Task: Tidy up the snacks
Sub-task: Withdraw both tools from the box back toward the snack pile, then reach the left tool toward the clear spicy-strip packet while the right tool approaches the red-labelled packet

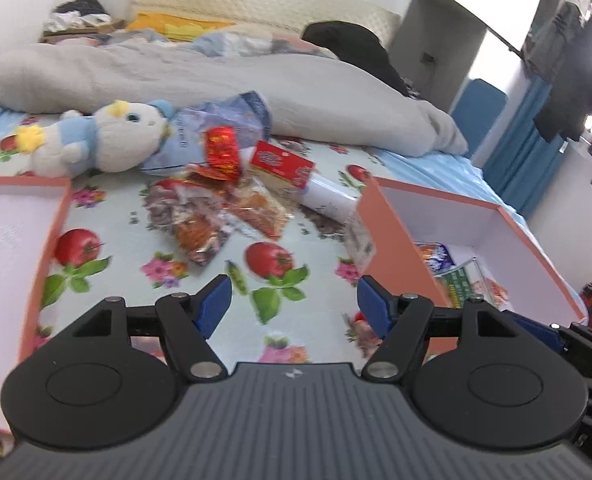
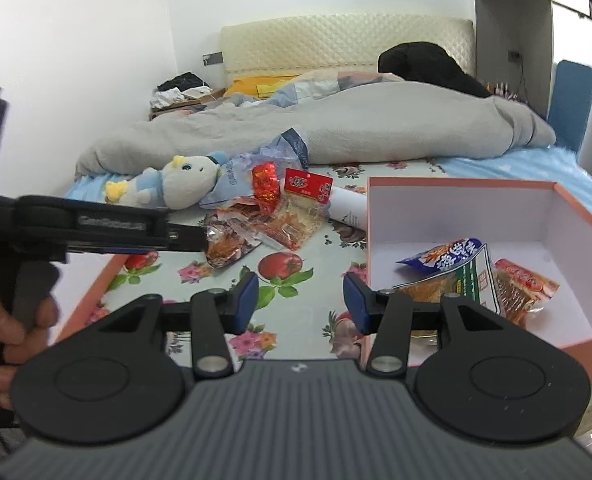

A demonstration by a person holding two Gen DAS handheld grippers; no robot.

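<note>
Lying heaped on the floral sheet [image 1: 107, 264], crinkly red-and-orange plastic snack packets [image 1: 231, 196]; left gripper [image 1: 293, 304] and right gripper [image 2: 300, 300] both gape, empty.

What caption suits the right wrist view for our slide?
Open right tool hovers over floral sheet, snack pile ahead, three packets in the orange box.

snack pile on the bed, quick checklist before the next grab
1. Left hand-held gripper open and empty: ok.
2. Right hand-held gripper open and empty: ok.
3. Snack pile in view ahead, unobstructed: ok.
4. Right box has room beside its snacks: ok.
5. Left box empty: cannot tell, partly out of view.
6. Plush toy clear of the packets: not ok, it lies against the pile.
</note>
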